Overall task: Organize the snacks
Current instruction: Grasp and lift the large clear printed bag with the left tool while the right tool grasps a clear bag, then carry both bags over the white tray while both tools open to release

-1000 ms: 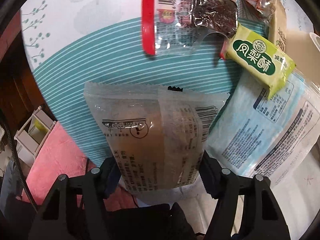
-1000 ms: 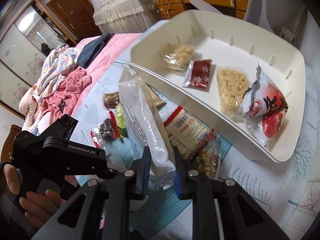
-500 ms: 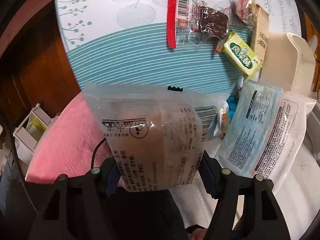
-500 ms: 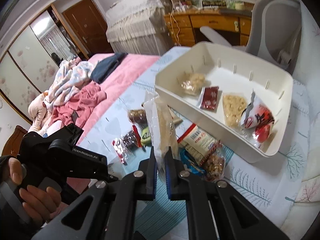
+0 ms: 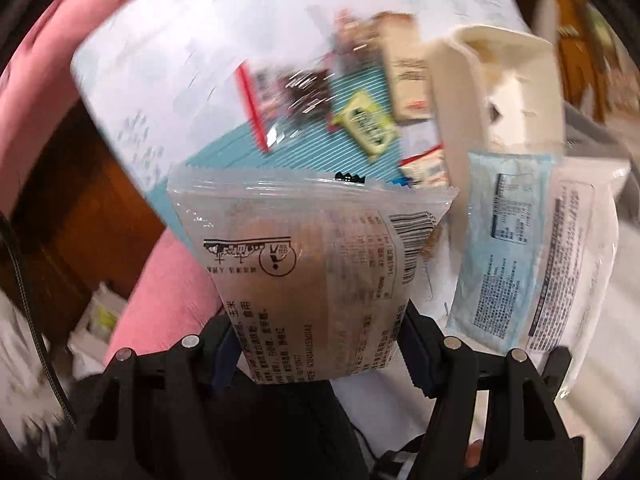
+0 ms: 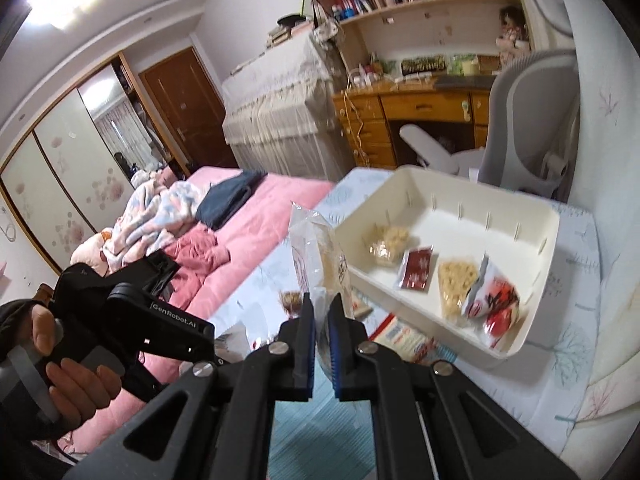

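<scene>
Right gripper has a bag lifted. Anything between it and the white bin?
Nothing visible does. The right gripper holds the clear bag in the air beside the white bin, whose near rim lies open.

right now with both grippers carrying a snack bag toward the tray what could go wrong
1. The right gripper pinches only the bottom edge of its tall clear snack bag; the bag could flop or slip.
2. The left gripper holds a wide translucent packet close beside the blue-and-white bag; the two could collide.
3. The white tray already holds four snacks, including a red-and-white bag near its front corner, so a careless drop could land on them.
</scene>
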